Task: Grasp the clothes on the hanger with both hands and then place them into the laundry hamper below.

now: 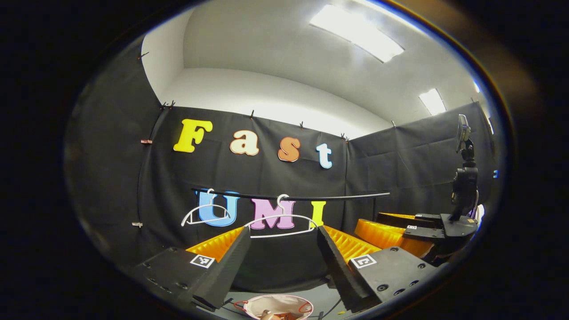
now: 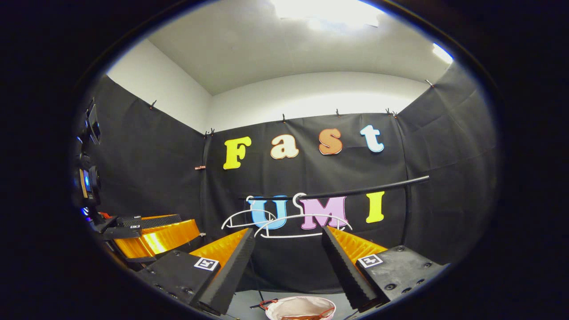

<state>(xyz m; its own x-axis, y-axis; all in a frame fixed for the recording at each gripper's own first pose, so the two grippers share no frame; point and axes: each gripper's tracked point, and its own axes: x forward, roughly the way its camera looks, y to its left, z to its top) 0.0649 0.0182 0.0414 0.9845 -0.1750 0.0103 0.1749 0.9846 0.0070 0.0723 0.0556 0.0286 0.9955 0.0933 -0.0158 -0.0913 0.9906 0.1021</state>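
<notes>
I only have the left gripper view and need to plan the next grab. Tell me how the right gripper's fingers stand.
Observer: The right gripper is open, with nothing between its fingers.
Operator: Say what it faces.
Observer: Two bare hangers on the rail, straight ahead of it.
Operator: Report the hamper from that side.
Observer: The hamper sits low between its fingers, with something reddish inside.
</notes>
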